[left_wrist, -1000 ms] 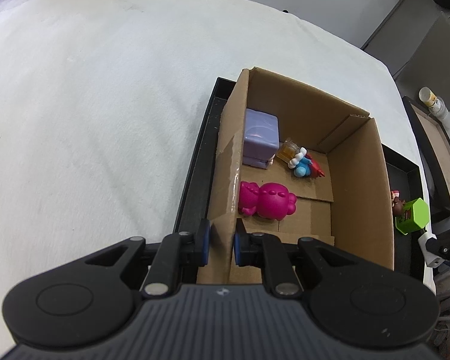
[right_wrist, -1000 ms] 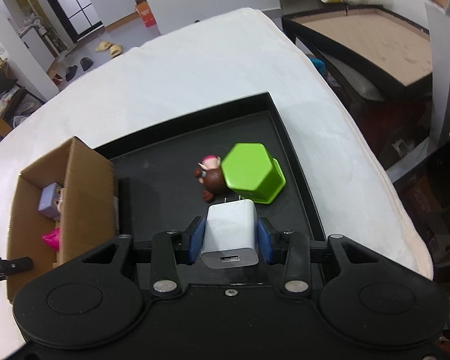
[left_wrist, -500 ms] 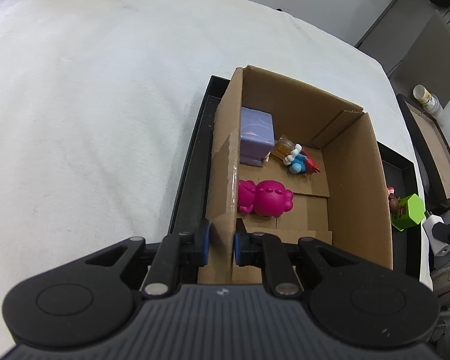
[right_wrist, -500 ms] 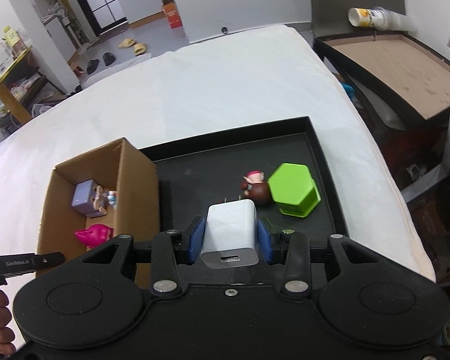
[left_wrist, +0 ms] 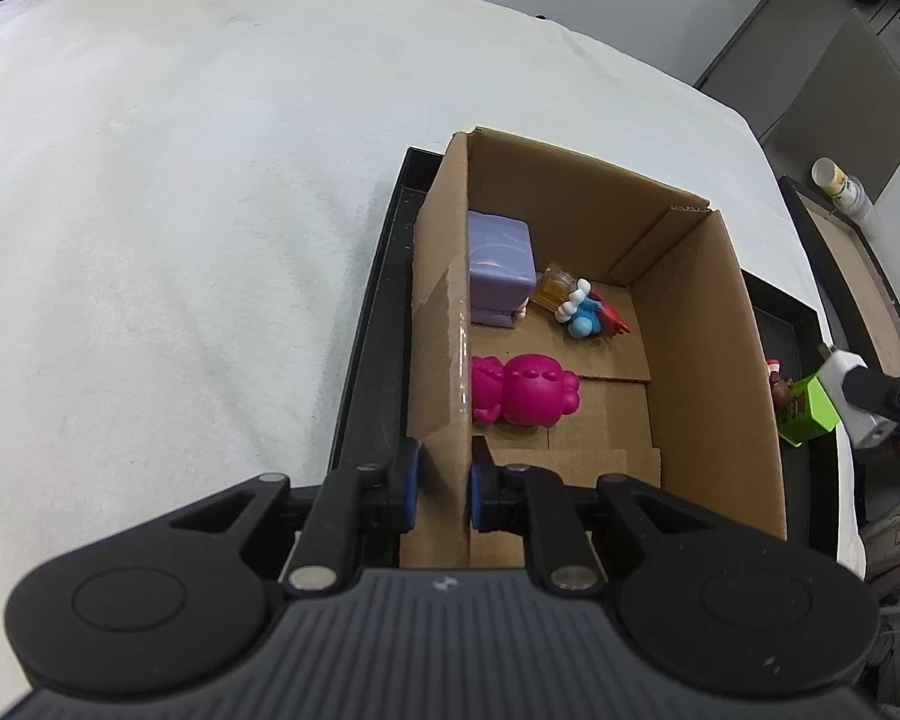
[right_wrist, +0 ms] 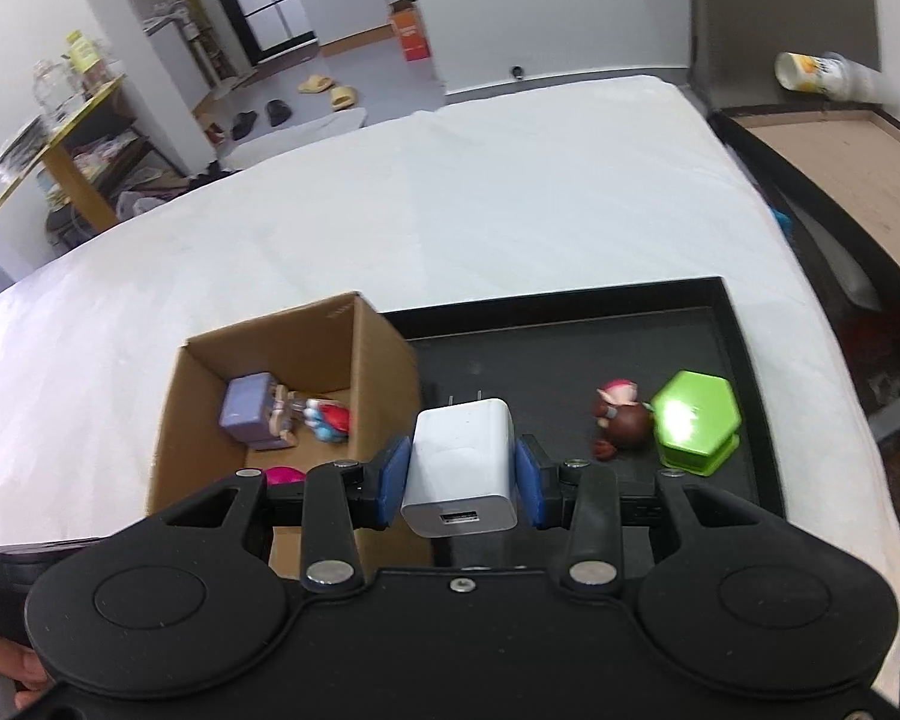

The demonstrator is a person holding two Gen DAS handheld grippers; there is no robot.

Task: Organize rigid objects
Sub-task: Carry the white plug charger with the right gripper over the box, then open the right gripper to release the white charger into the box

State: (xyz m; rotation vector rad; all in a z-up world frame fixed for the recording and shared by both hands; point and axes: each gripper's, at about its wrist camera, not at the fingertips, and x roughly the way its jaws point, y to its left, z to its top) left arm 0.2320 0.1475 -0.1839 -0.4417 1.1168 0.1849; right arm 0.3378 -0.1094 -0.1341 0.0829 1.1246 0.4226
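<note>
Both grippers tilted steeply down: left gripper (left_wrist: 441, 483) clamps cardboard box (left_wrist: 714, 360) wall, right gripper (right_wrist: 461, 474) clamps white charger (right_wrist: 461, 456).

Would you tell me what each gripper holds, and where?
Right gripper: white charger, by its sides. Left gripper: cardboard box, by its near wall.

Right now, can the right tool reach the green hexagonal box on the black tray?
Probably not yet: the right tool is shut on the white USB charger. The green hexagonal box stands uncovered on the black tray, only a brown figurine beside it.
</note>
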